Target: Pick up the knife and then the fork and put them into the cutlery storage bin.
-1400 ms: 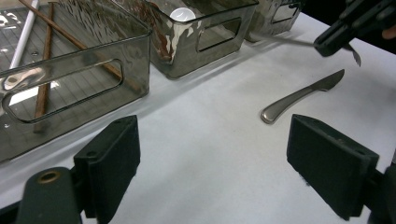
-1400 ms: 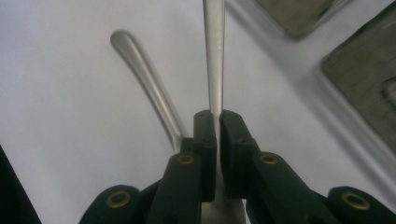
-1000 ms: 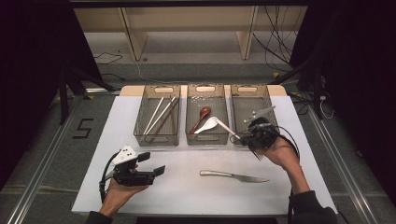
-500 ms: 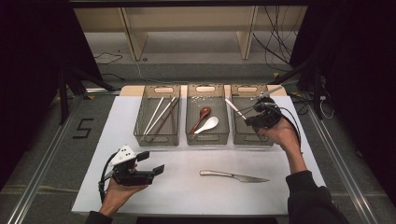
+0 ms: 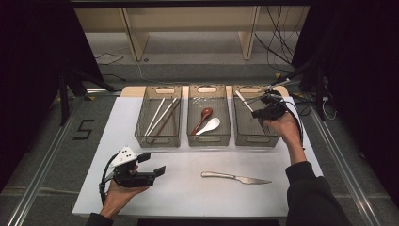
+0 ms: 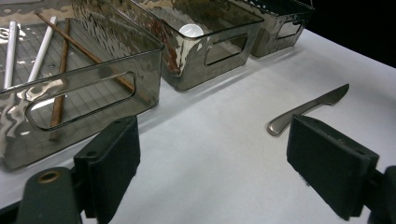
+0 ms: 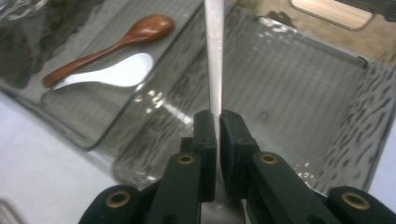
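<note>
My right gripper (image 5: pixel 256 112) hovers over the right-hand bin (image 5: pixel 254 137), shut on a flat silver piece of cutlery (image 5: pixel 243 100) that sticks out past its tips toward the bin's far left. The right gripper view looks down along this silver strip (image 7: pixel 214 56), clamped between the jaws of the right gripper (image 7: pixel 218 122), into that bin (image 7: pixel 299 79). At the table's near left my left gripper (image 5: pixel 154 164) rests in the hand, open and holding nothing. A silver knife (image 5: pixel 235 178) lies on the white table, also past the left gripper (image 6: pixel 217 172) as the knife (image 6: pixel 308 108).
Three smoky clear bins stand in a row at the back. The left bin (image 5: pixel 157 136) holds chopsticks (image 5: pixel 162 117). In the middle bin (image 5: pixel 209 138) lie a wooden spoon (image 5: pixel 202 118) and a white spoon (image 5: pixel 209 125). Cables hang by the table's right edge.
My right hand has carried the silver cutlery away from me and to the right, from near the middle bin's front corner to above the right bin. The left gripper has stayed put.
</note>
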`<state>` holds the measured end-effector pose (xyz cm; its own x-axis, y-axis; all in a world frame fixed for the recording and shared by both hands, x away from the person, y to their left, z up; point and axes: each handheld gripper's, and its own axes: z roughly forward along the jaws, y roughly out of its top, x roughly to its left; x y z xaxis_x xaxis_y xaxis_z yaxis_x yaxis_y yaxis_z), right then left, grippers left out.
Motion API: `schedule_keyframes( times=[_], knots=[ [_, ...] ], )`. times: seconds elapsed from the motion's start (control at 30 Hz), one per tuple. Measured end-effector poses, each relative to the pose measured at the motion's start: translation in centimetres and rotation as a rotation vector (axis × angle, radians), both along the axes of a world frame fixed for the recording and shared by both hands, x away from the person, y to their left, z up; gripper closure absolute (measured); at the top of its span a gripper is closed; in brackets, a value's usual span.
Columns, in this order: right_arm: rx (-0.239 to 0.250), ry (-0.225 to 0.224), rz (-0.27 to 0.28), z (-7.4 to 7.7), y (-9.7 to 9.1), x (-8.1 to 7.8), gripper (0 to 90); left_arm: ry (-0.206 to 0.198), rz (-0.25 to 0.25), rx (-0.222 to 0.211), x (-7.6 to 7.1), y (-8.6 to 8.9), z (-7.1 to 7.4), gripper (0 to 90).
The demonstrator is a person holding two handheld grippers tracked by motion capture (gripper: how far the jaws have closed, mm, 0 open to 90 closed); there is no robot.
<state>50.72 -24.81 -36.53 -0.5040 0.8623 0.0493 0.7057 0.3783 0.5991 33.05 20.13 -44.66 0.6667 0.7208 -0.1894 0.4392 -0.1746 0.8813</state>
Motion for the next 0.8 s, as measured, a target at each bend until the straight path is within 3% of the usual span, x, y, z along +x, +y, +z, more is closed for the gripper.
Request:
schedule_keyframes(
  times=[0.27,0.47,0.8],
  knots=[
    [0.008,0.021,-0.07,-1.1,-0.9,1.2,86.0,0.001,0.0,0.0,0.0,0.0,0.0,17.0],
    [0.004,0.024,-0.091,-1.7,-1.1,1.7,86.0,-0.001,0.0,0.0,0.0,0.0,0.0,17.0],
    [0.003,0.069,-0.112,-3.4,-1.3,1.8,85.8,-0.003,0.002,0.0,0.0,0.0,0.0,17.0]
  ],
)
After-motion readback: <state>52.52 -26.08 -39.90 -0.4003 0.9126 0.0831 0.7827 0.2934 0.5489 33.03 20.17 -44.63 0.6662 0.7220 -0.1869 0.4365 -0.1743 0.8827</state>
